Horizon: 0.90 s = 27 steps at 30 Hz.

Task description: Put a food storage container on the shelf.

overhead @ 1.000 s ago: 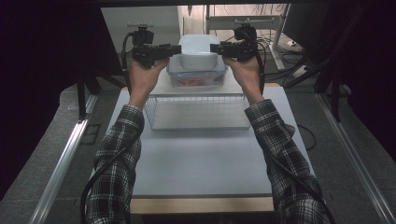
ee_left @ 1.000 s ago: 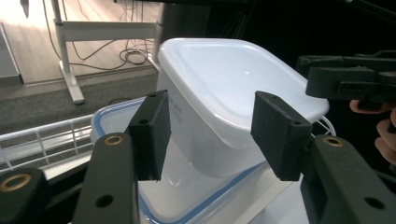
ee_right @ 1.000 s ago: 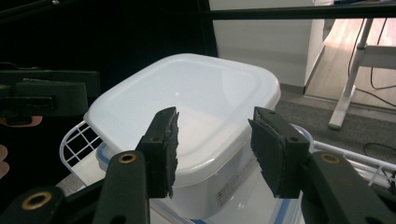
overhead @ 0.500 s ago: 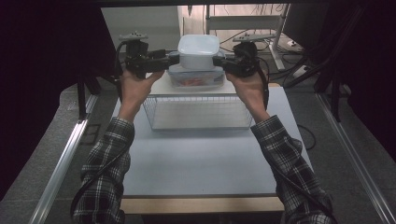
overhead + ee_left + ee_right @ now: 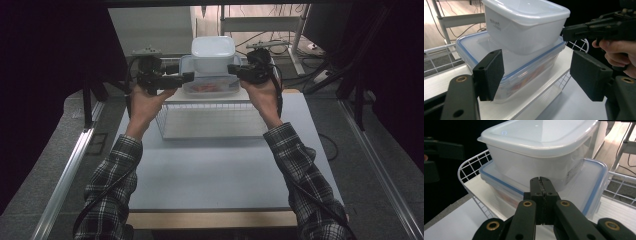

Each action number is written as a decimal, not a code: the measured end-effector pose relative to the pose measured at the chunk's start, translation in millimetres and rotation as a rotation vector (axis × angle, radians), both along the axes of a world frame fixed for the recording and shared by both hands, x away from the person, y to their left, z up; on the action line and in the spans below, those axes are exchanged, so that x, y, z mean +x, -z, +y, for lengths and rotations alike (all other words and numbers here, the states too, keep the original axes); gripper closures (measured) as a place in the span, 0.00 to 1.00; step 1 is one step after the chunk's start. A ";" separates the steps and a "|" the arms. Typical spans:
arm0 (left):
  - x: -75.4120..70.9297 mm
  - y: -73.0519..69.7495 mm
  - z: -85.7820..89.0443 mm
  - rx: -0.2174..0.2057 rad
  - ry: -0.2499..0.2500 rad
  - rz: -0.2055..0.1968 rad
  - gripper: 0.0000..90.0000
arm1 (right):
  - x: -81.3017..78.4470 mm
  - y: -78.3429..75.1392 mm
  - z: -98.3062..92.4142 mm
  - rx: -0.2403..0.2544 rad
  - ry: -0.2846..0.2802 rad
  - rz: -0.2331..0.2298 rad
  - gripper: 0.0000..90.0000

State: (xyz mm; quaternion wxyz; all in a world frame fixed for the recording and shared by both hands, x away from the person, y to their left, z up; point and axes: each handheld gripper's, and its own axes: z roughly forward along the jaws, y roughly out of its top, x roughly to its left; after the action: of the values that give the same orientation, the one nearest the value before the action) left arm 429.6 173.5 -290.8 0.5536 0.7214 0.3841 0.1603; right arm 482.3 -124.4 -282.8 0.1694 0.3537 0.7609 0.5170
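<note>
From the left, I'm holding my left gripper (image 5: 186, 76) beside the stack, its jaws having just been opening and now standing apart with nothing pressed between them; the pads (image 5: 491, 74) are flanking the corner of the blue-rimmed container (image 5: 210, 82), whose reddish contents are showing too blurred to identify. The white tub (image 5: 213, 53) is sitting on its lid, both resting on the wire shelf (image 5: 212, 120). My right gripper (image 5: 231, 69) is pressing its jaws together, empty, just beside the tub.
</note>
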 end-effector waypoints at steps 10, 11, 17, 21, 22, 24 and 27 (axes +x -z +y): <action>-6.0 10.3 -2.3 0.031 0.037 -0.012 0.23 | -9.2 5.9 -0.8 -0.010 -0.040 -0.004 0.82; -7.7 13.0 -3.3 0.037 0.051 -0.020 0.22 | -16.1 10.0 -1.3 -0.011 -0.053 -0.012 0.72; -21.6 35.1 -11.8 0.084 0.107 -0.023 0.17 | -31.1 24.6 -3.7 -0.031 -0.092 -0.016 0.47; -29.0 46.3 -15.3 0.094 0.125 -0.014 0.13 | -38.3 34.8 -6.5 -0.049 -0.114 -0.007 0.38; -31.2 48.9 -16.0 0.089 0.131 -0.012 0.13 | -40.2 37.3 -7.3 -0.053 -0.120 -0.006 0.36; -35.7 53.4 -18.1 0.089 0.138 -0.010 0.11 | -43.7 42.4 -8.8 -0.053 -0.131 -0.003 0.33; -42.1 59.0 -21.5 0.095 0.150 -0.010 0.10 | -48.9 48.4 -10.3 -0.052 -0.143 -0.001 0.30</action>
State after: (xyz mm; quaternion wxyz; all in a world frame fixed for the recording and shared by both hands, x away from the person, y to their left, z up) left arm 387.5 152.0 -349.9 0.5310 0.7728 0.3182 0.1401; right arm 433.4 -134.6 -331.3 0.1416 0.2937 0.7973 0.5079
